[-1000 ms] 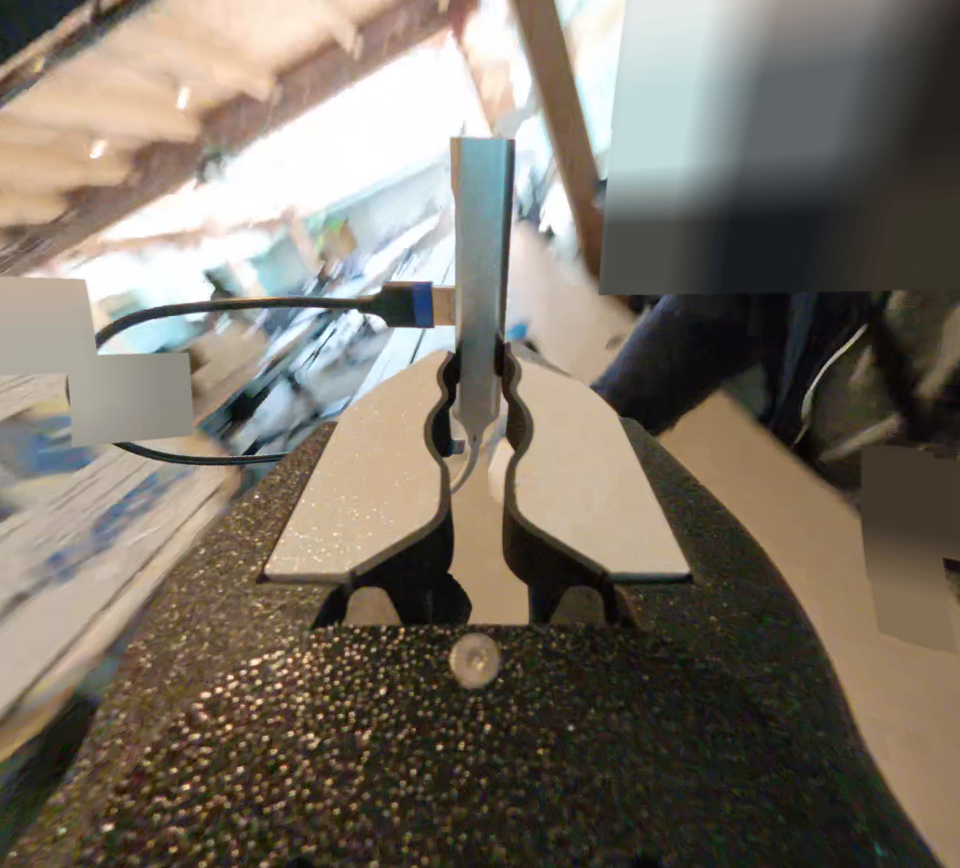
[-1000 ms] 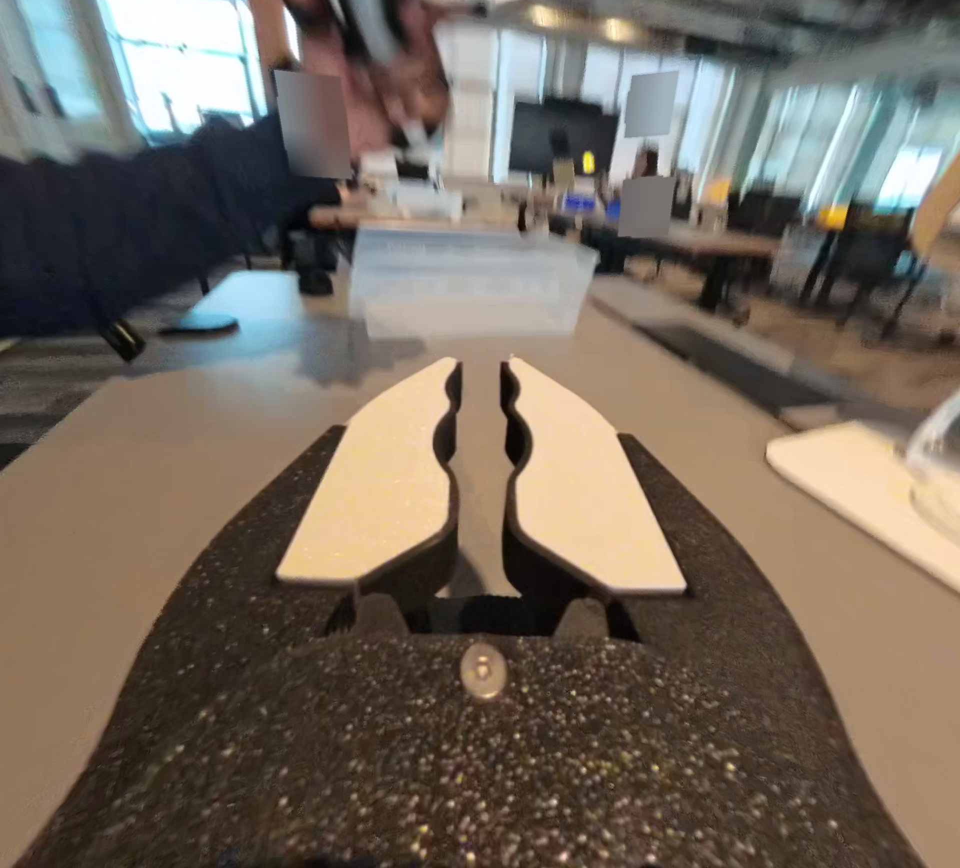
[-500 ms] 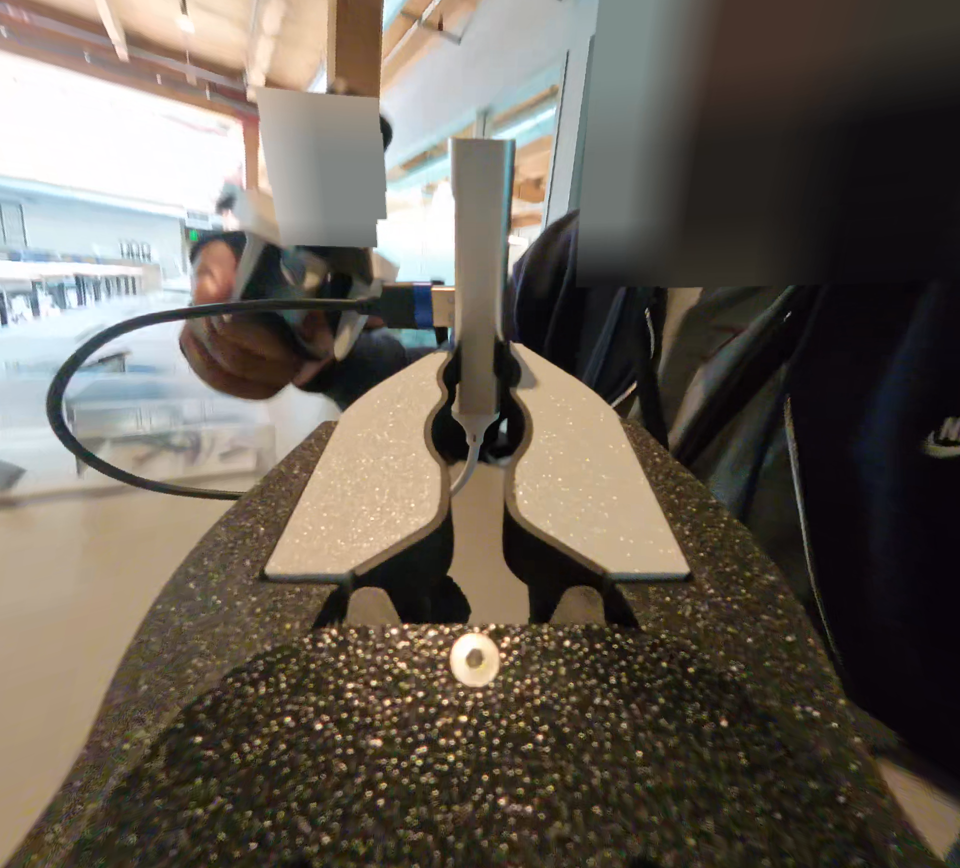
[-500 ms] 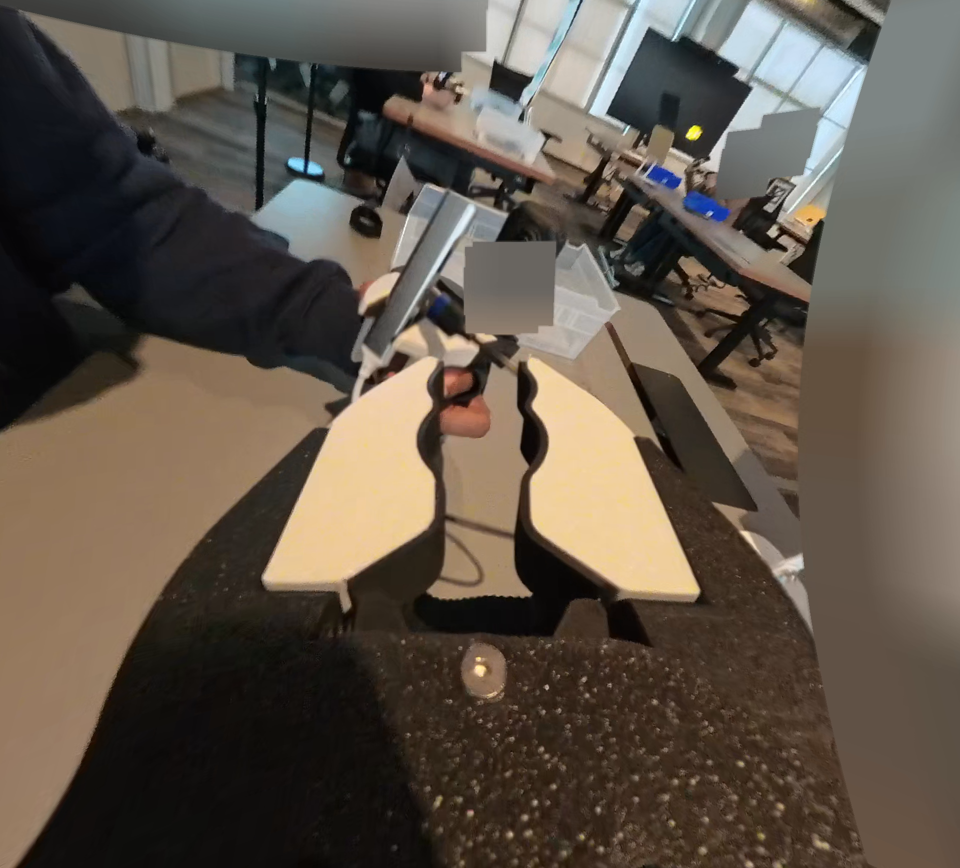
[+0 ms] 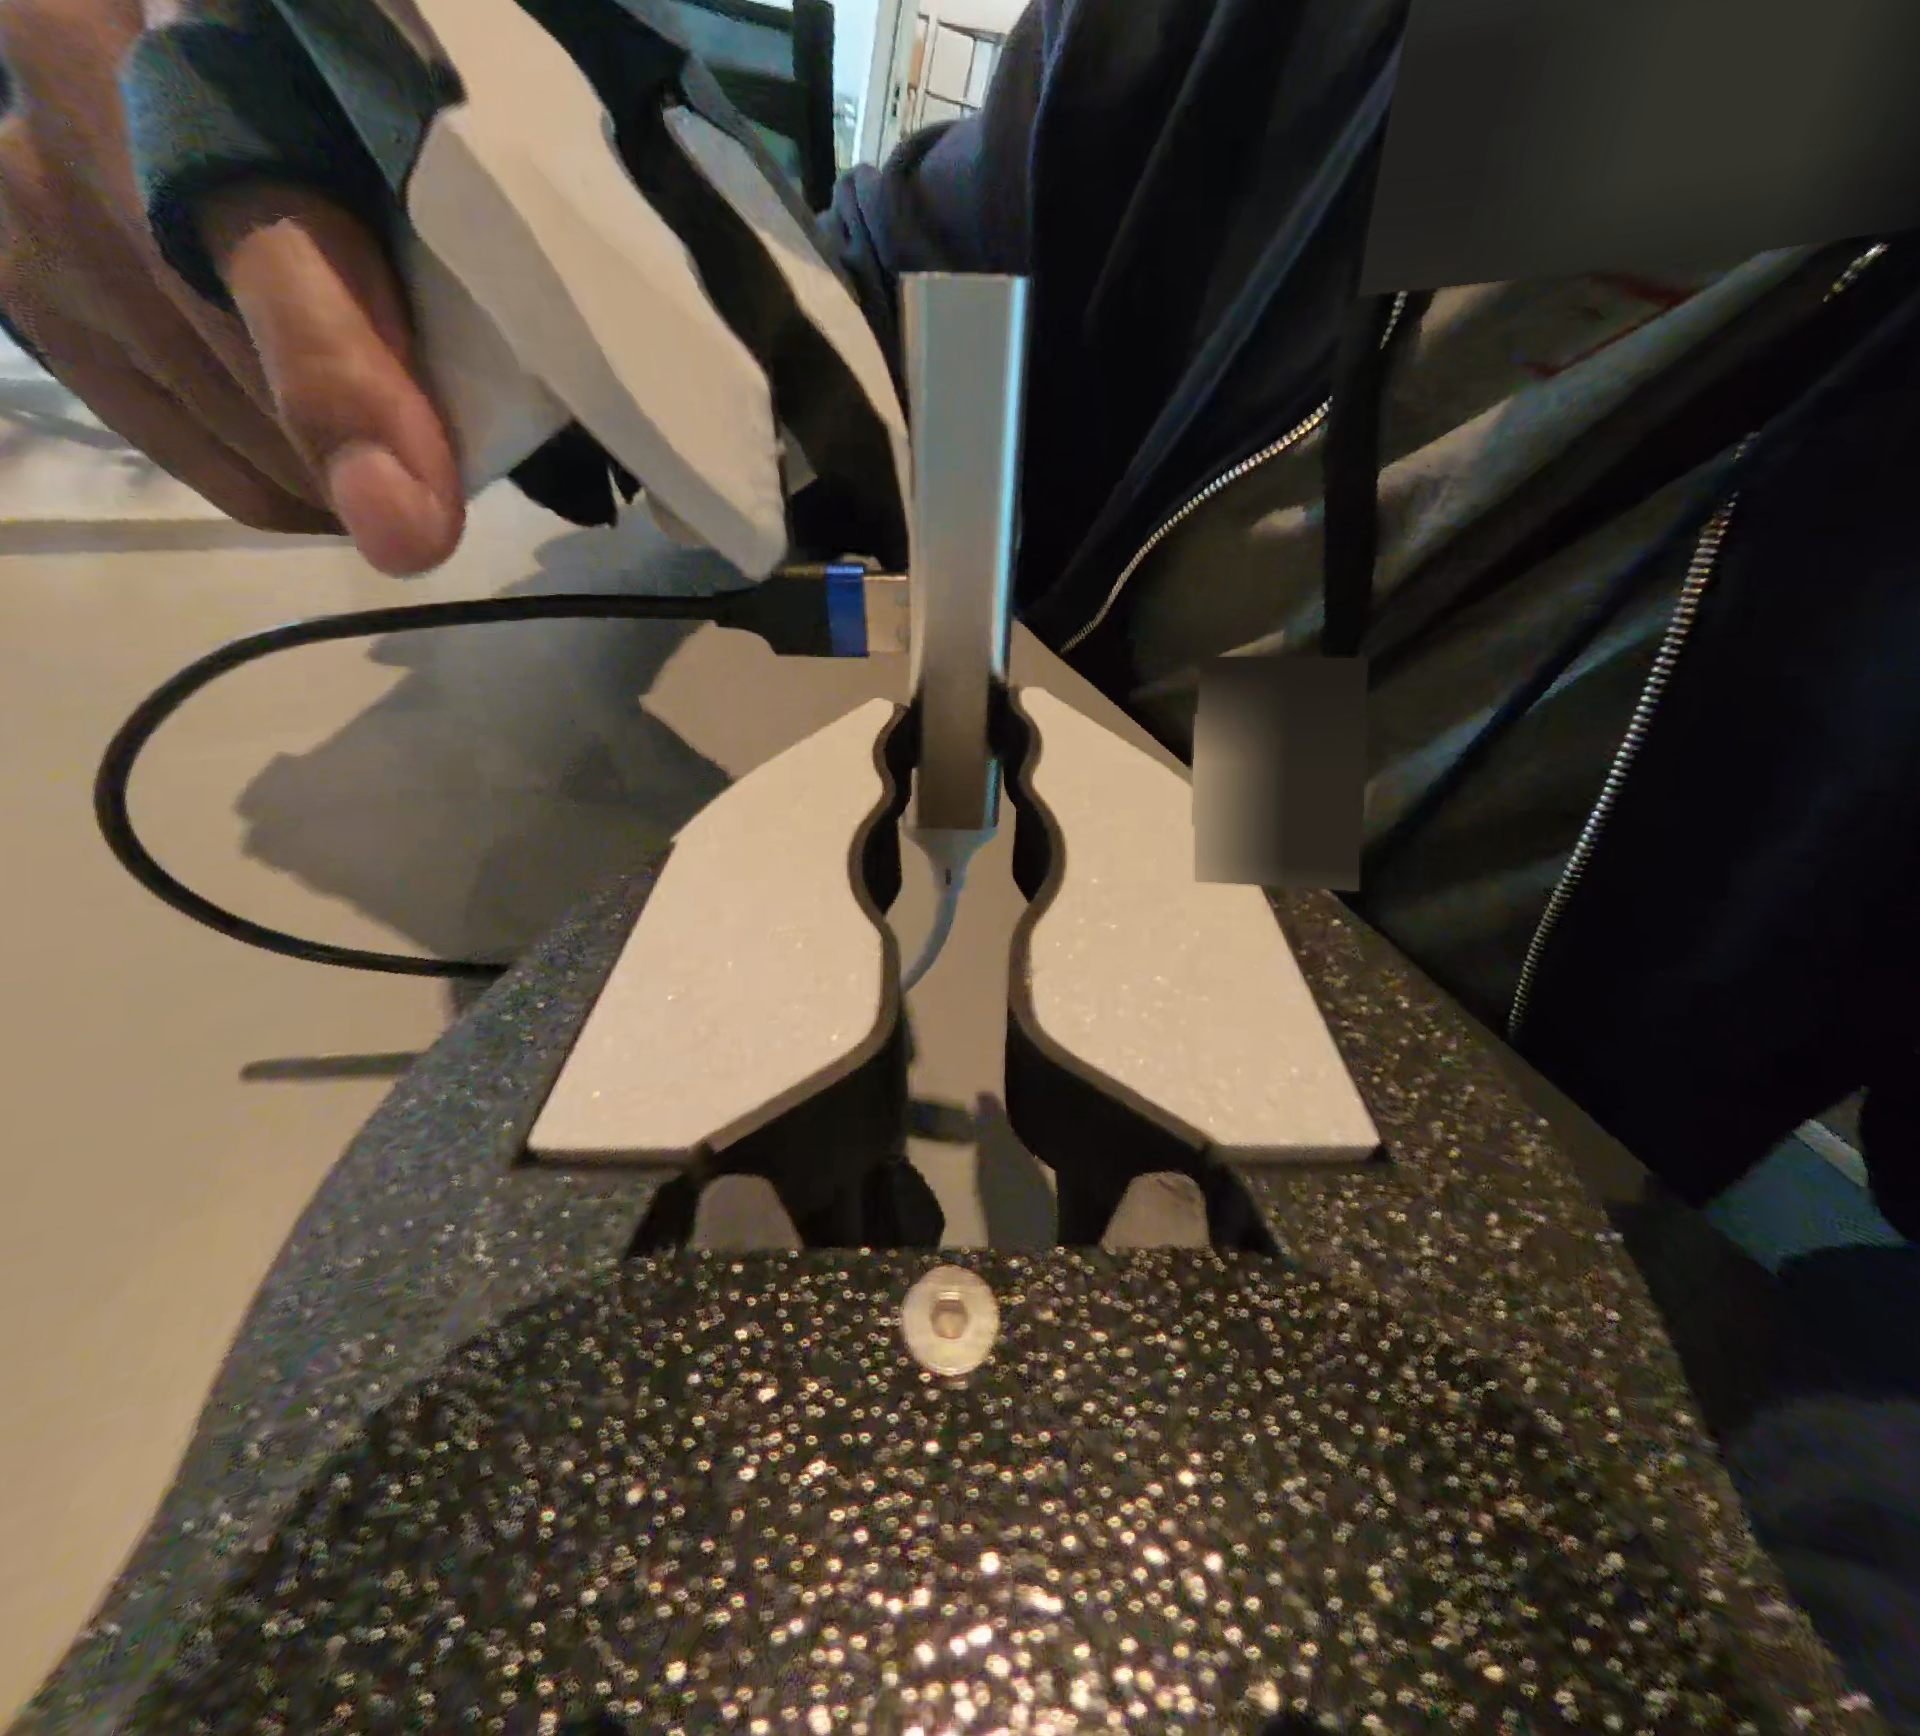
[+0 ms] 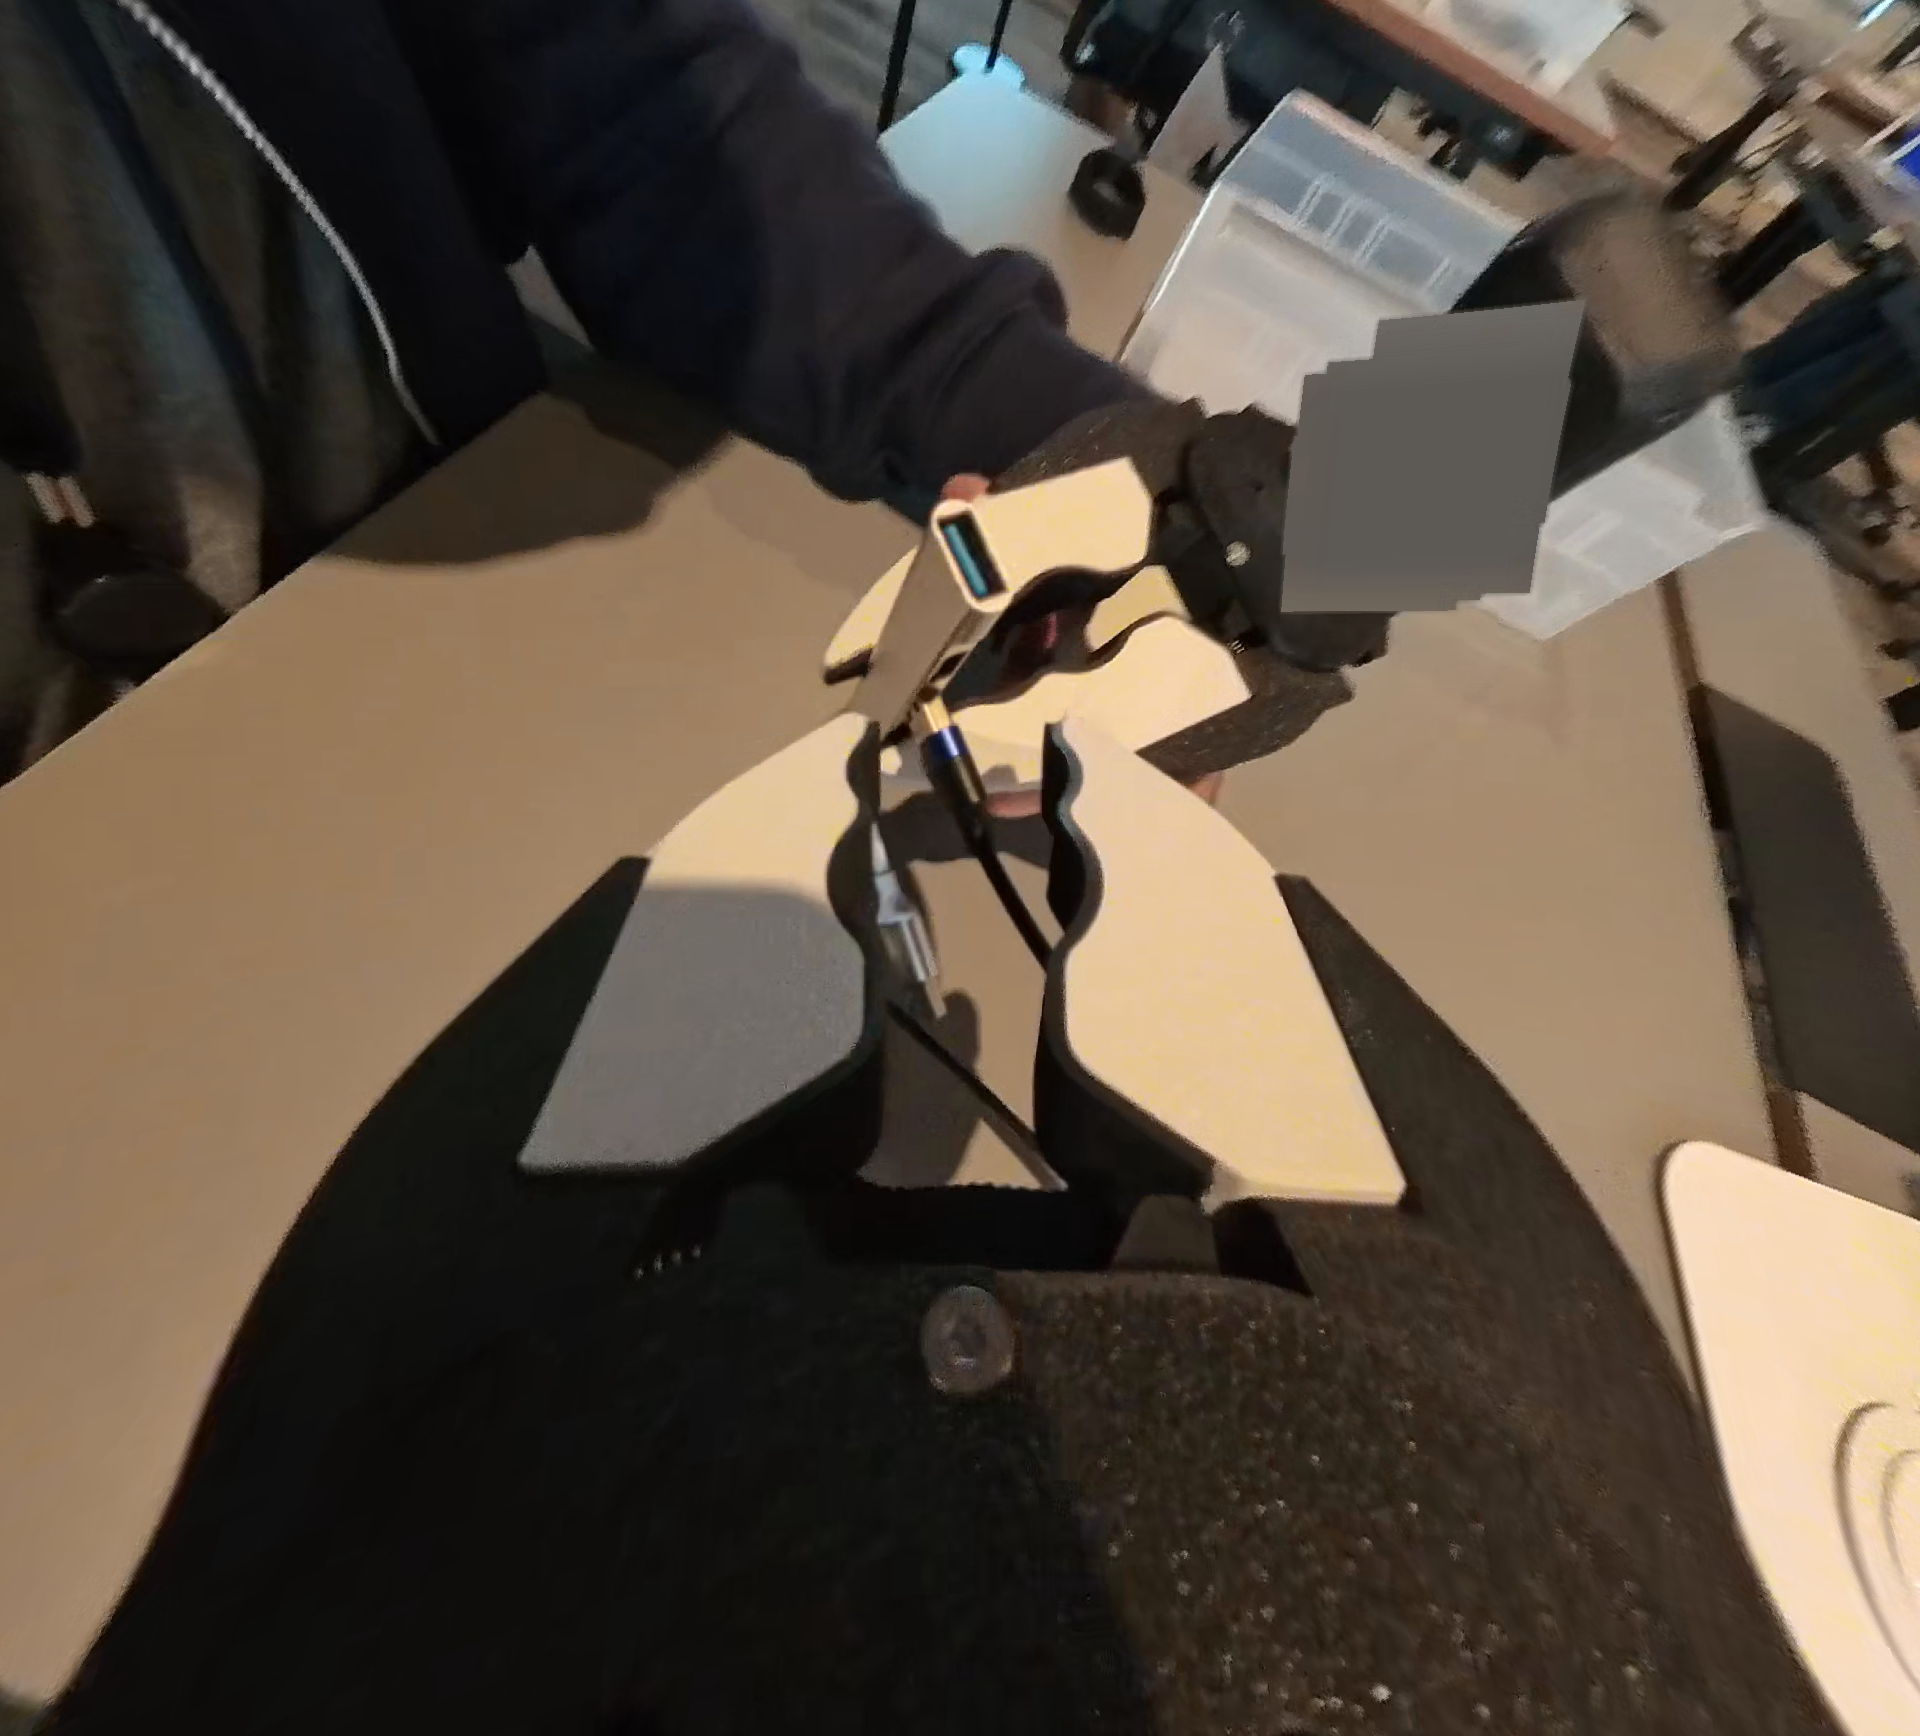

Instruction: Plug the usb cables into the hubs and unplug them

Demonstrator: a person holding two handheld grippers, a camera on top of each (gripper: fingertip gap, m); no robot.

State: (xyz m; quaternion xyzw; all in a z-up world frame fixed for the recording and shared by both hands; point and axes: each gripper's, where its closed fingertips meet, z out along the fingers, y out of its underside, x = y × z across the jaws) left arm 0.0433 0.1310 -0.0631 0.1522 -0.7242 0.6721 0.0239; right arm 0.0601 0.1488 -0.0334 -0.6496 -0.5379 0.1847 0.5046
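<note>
My left gripper [image 5: 961,730] is shut on the lower end of a silver USB hub [image 5: 961,481], which it holds upright above the table. A black USB cable [image 5: 312,647] with a blue-banded plug [image 5: 831,611] sits in the hub's left side. My right gripper [image 6: 961,736] is open, with its fingers either side of the plug [image 6: 945,741] and cable [image 6: 1003,886]. It also shows in the left wrist view, its fingertips [image 5: 727,481] just above the plug. The hub [image 6: 920,626] has a blue port on its end. Its white lead [image 6: 899,928] hangs below it.
The beige table [image 6: 364,751] lies below. A clear plastic bin [image 6: 1351,232] stands behind, a black mat [image 6: 1818,907] lies at the right and a white board [image 6: 1818,1374] at the near right. A person's dark jacket [image 5: 1351,439] is close behind the hub. My left and right fingertips are right by each other.
My right gripper has swung in from facing the room to straddle the plug at the hub. My left gripper has turned with the hub, still gripped, toward the person and table.
</note>
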